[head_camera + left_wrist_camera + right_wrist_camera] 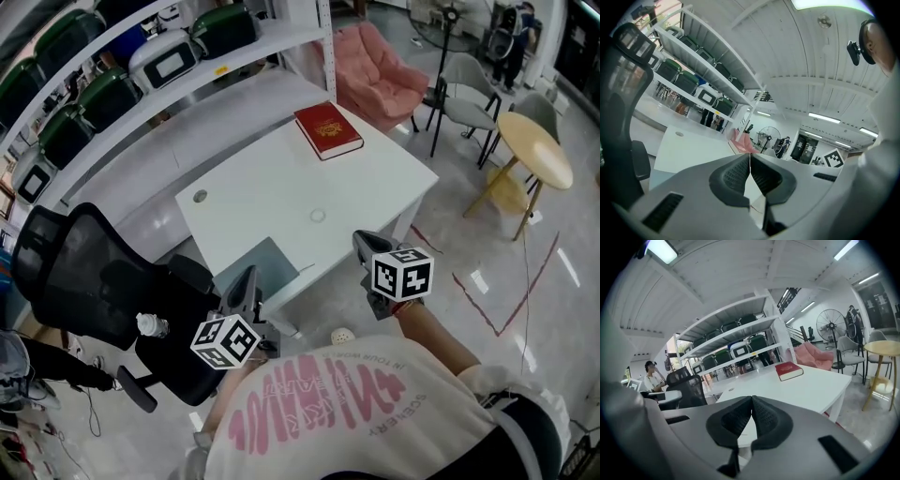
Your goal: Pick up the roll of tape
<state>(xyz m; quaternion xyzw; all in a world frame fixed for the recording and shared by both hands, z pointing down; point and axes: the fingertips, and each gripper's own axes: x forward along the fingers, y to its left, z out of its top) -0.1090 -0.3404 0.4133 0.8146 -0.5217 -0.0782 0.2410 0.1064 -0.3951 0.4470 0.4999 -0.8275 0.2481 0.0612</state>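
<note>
Roll of tape, seemingly the small pale ring, is lying on the white desk, well apart from the red book. Left gripper and right gripper are hovering at the desk's near edge, jaws together and empty. The nearer right one needs opening before straddling the ring's wall.

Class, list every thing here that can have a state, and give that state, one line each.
Left gripper: shut, empty.
Right gripper: shut, empty.
Red book: closed, lying flat on the white table.
Roll of tape: lying flat on the table, untouched.
Black office chair: unoccupied.
</note>
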